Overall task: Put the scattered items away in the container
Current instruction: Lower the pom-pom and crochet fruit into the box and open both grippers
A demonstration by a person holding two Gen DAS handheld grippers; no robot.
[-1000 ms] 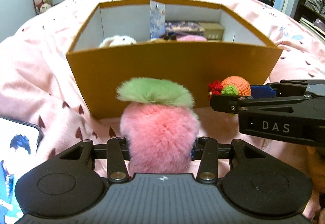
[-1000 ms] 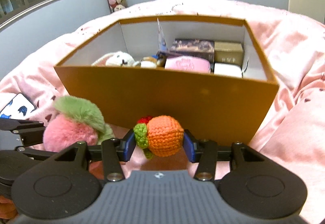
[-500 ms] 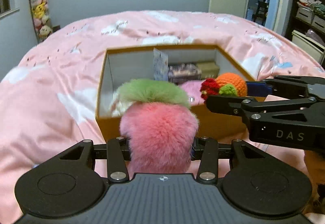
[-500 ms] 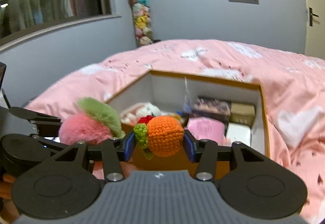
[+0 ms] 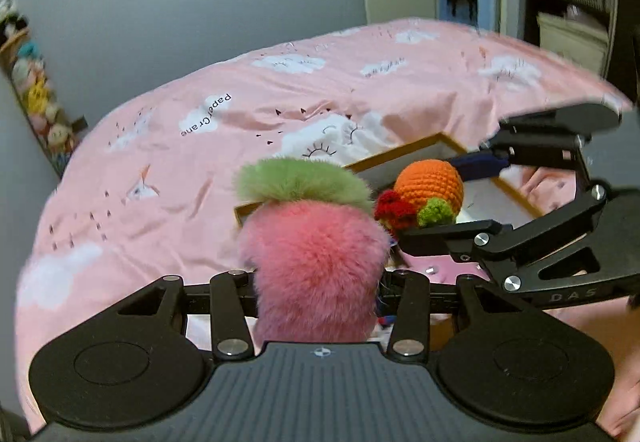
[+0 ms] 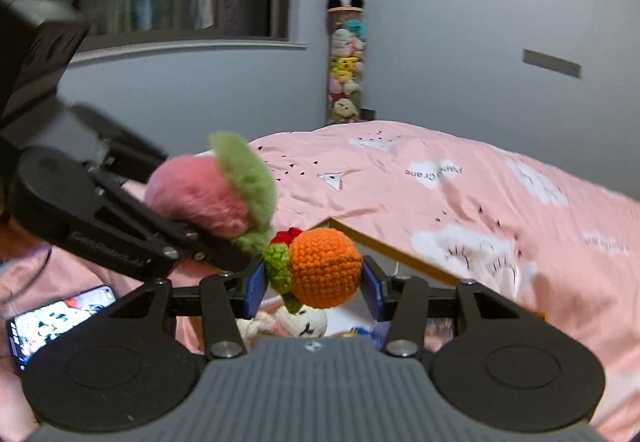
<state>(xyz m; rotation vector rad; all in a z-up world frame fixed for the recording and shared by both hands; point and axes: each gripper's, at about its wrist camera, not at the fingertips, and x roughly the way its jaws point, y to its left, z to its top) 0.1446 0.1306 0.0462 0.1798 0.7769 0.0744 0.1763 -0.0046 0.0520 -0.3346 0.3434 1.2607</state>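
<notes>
Between the fingers of the left gripper (image 5: 318, 278) a fluffy pink plush (image 5: 316, 266) with a green furry top is sitting clamped, filling the gap from side to side. Just beside it, the right gripper (image 6: 316, 286) is squeezing a crocheted orange ball (image 6: 325, 266) between its blue pads (image 6: 255, 286), the ball's green and red tufts pointing toward the plush. The two toys are hanging almost touching, each gripper crossing into the other camera's picture and blocking part of it.

Below them the brown box (image 5: 404, 158) is lying open on the pink bedspread (image 5: 160, 161); both toys are hovering over its opening, not yet inside. In the right wrist view a white knitted toy (image 6: 298, 322) is peeking out under the ball, with something blue and dark beside it that is too covered to name. Most of the box's inside is being hidden by grippers and toys.

Off to the left of the box, a phone (image 6: 60, 316) with a lit screen is resting on the bedding, partly cut off by the gripper body. Against the far grey wall a tall column of stuffed toys (image 6: 345, 53) is standing, topped by a panda.
</notes>
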